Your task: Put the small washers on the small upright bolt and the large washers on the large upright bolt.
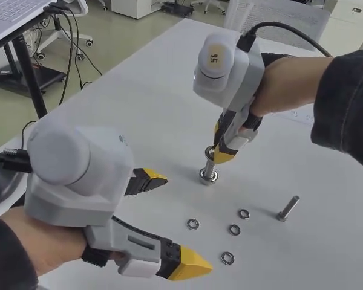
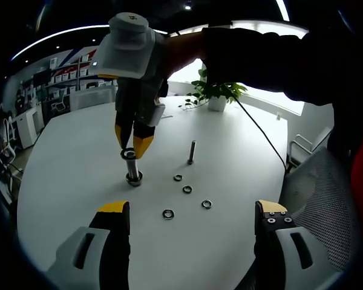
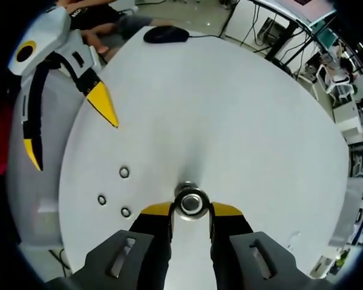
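Note:
The large upright bolt point(image 1: 209, 169) stands mid-table on a wide base. My right gripper point(image 1: 219, 154) points down at its top, shut on a large washer point(image 3: 191, 202) that sits around the bolt's tip point(image 2: 129, 154). The small bolt point(image 1: 288, 207) stands to the right point(image 2: 192, 152). Several small washers point(image 1: 235, 229) lie flat on the white table point(image 1: 139, 109) between the bolts and my left gripper point(image 1: 178, 222). That gripper hovers near the front edge, open with nothing between its yellow fingertips point(image 2: 115, 208).
The table's left edge drops to the floor, where a laptop stand point(image 1: 21, 42) and cables sit. A black mouse point(image 3: 166, 34) lies at one table end and a potted plant point(image 2: 216, 93) at the other. A person's sleeve point(image 1: 345, 103) reaches in from the right.

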The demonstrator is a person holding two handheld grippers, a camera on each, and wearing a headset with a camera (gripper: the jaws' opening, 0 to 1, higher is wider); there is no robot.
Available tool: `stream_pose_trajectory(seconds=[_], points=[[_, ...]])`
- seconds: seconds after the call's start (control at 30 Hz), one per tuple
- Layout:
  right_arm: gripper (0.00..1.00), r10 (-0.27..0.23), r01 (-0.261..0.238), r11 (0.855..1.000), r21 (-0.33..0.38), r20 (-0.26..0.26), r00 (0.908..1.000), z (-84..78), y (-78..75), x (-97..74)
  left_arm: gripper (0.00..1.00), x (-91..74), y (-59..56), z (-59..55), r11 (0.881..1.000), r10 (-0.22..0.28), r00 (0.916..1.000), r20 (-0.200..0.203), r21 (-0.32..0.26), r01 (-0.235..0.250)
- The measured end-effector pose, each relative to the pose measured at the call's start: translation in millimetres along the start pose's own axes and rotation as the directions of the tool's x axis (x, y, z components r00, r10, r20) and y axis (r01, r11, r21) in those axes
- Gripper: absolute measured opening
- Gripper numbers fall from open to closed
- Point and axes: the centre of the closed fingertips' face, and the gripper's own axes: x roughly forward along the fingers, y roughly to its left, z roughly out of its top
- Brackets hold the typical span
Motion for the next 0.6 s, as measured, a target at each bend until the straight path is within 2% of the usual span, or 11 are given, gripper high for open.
stream_pose_trajectory(seconds=[0.6], points=[[0.24,0.019,-0.019,1.0,0.006,-0.007,0.9998,0.1,3.2,11.4,0.85,-2.2,-1.5,-2.5,1.0,-0.002,1.0,-0.005,-0.003,0.002]])
